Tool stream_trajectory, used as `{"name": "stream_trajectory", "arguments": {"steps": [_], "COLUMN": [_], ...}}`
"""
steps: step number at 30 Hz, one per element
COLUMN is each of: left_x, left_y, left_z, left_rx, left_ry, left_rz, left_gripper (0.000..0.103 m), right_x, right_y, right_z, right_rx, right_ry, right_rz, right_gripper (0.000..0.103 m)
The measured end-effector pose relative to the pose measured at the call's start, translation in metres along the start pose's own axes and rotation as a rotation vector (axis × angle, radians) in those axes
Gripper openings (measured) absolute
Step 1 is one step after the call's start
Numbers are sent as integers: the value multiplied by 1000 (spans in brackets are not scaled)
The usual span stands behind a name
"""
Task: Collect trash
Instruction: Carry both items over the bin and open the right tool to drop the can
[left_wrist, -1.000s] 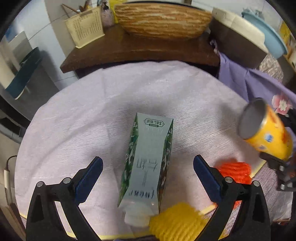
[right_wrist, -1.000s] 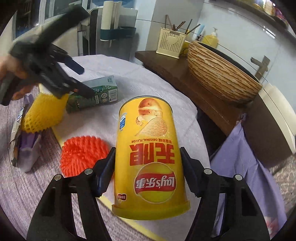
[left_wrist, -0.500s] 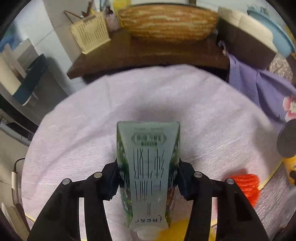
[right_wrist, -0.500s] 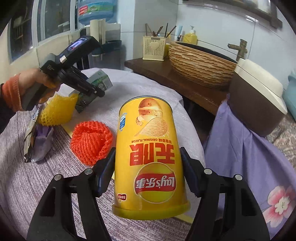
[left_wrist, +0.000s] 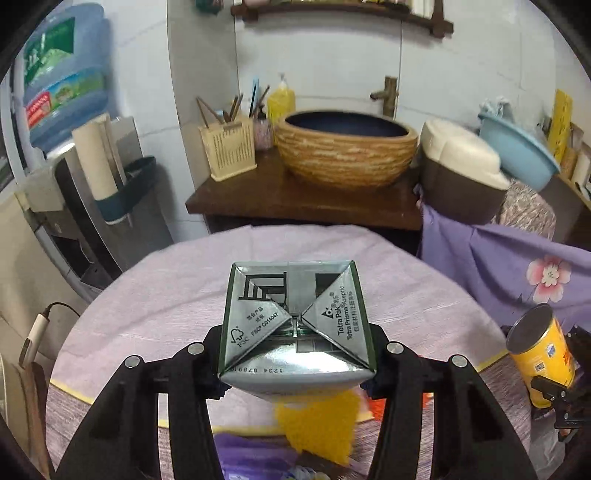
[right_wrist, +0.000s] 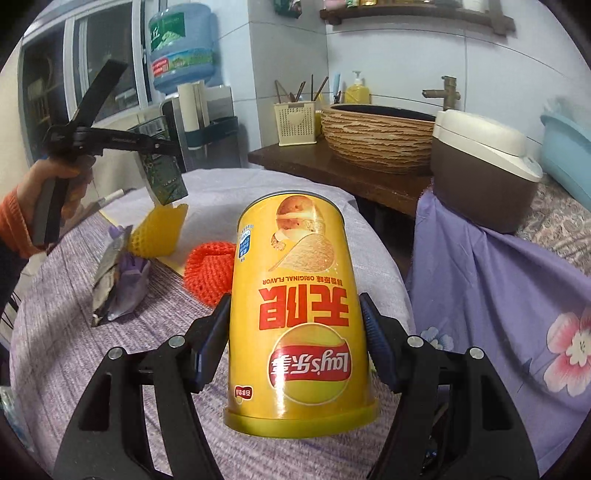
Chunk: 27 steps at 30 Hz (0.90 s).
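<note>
Left gripper (left_wrist: 295, 363) clamps the milk carton (left_wrist: 295, 325), lifted clear above the counter (left_wrist: 177, 295), folded silver base facing the camera. Right gripper (right_wrist: 295, 347) grips the yellow chip can (right_wrist: 297, 317), printing upside down, off the counter's right edge. Far half of the lilac cloth bare; yellow foam net (right_wrist: 159, 232), orange net (right_wrist: 208, 271) and wrapper (right_wrist: 110, 284) lie nearer.

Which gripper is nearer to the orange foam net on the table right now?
Right. The right gripper, shut on the chip can, hangs just beside the orange foam net. The left gripper holds the carton higher, beyond the yellow net.
</note>
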<state>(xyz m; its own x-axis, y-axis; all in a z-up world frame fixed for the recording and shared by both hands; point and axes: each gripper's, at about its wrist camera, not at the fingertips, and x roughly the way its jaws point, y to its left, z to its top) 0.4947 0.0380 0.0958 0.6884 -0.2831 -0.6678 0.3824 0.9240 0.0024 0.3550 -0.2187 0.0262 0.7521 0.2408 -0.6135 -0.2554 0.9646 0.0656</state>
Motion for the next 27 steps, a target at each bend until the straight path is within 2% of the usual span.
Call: {"name": "stream_trajectory", "arguments": {"steps": [5, 12, 21, 27], "left_x": [-55, -114, -136, -129], "left_y": [-31, -94, -173, -223], "left_z": [-15, -70, -122, -144], "left_rx": [6, 9, 30, 31], "left_ry": [-104, -203, -213, -184], "left_rz": [-39, -125, -259, -352], "left_gripper": [50, 50, 50, 50], "right_x": [-39, -89, -130, -141], "right_y": [-7, -26, -58, -85], "right_z": [-19, -67, -129, -169], "right_rx": [31, 100, 192, 249], "right_ry": [-43, -79, -81, -68], "right_rz": [-19, -65, -135, -216], "right_gripper": [67, 67, 67, 67]}}
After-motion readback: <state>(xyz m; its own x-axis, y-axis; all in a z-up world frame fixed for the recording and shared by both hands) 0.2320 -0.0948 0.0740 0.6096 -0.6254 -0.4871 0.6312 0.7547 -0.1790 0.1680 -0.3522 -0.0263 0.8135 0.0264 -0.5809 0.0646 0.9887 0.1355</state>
